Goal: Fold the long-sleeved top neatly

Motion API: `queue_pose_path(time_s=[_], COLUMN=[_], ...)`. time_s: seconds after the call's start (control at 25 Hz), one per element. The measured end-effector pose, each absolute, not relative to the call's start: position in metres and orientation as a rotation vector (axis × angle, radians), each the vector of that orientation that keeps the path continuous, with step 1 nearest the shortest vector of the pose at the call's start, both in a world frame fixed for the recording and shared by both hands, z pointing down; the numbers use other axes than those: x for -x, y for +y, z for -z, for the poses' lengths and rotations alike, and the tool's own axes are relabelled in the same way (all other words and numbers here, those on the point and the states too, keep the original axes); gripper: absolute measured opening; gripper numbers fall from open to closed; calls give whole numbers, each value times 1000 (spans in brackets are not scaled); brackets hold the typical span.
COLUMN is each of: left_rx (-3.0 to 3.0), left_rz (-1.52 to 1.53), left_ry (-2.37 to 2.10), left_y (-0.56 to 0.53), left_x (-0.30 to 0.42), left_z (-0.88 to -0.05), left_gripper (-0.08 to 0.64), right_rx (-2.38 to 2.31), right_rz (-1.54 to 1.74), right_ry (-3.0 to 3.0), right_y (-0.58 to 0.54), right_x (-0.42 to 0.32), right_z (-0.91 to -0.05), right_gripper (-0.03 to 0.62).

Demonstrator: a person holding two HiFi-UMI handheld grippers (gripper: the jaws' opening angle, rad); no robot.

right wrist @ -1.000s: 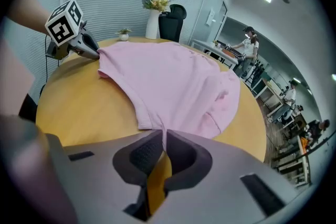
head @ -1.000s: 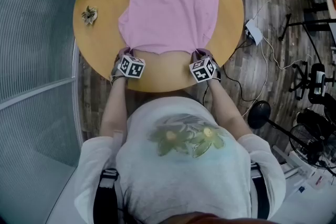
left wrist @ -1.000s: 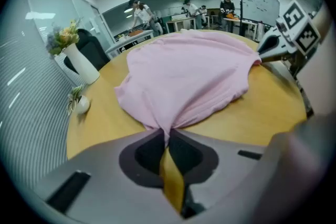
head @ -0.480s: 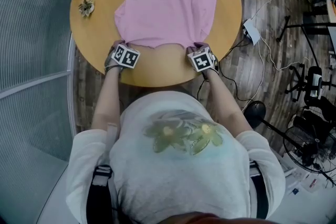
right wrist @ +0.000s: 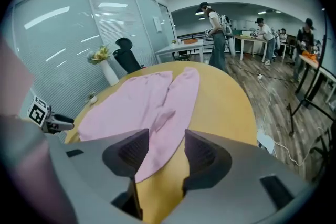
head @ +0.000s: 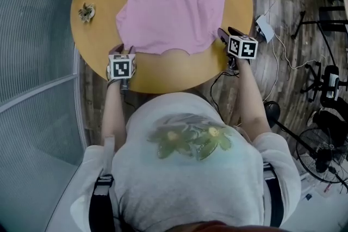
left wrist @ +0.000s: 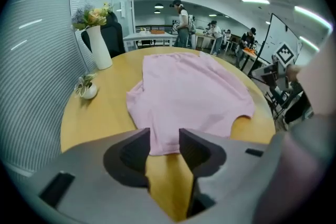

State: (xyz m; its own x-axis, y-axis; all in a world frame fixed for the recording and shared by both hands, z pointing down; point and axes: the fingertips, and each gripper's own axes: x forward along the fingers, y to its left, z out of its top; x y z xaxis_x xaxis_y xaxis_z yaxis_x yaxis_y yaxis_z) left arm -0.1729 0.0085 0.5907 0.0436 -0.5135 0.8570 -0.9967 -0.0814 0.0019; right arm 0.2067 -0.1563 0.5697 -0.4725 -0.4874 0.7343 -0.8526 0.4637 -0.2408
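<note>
left gripper (head: 122,49) and right gripper (head: 223,35) jaws just opened, empty, near pink top (head: 168,5).

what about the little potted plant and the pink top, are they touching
Apart. The head view shows a strip of bare table between the little potted plant and the pink top; the left gripper view shows the same gap.

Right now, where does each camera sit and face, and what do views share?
Head view: on the person's head, looking steeply down at the table and pink top; torso, forearms, left gripper and right gripper show.
Left gripper view: on that gripper, facing across the top's near corner; its jaws, just opened, grip nothing.
Right gripper view: likewise, facing along the sleeve; jaws just opened, empty.
All three show the top.
</note>
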Motion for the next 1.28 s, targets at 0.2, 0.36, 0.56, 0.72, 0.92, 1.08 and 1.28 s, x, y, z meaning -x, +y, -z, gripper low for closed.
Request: queue_pose_path(time_s=[0.2, 0.36, 0.56, 0.72, 0.92, 1.08, 1.28], left_rx=[-1773, -1879, -1989, -2101, -2259, -2289, -2233], left_rz=[-976, -997, -990, -990, -969, -1074, -1300], left_ry=[-1487, -1379, -1231, -1115, -1012, -944, -933], left_y=[-21, -43, -65, -82, -104, -106, -105], left_x=[132, 65, -13, -74, -167, -211, -218], left_z=[-577, -577, -582, -578, -562, -581, -626], left_gripper=[153, 153, 153, 153, 152, 153, 153], right_rx=[-1123, -1105, -1131, -1190, -1222, -1201, -1187], right_rz=[-751, -721, -726, -781, -731, -698, -745], right_ry=[-2115, -2120, -2104, -2089, -2047, -2020, -2010], right_y=[-227, -283, -348, -393, -435, -453, -460], right_x=[-215, -203, -194, -194, -195, -190, -184], right_z=[-567, -572, -590, -604, -615, -623, -632], right_gripper=[207, 207, 207, 207, 207, 207, 206])
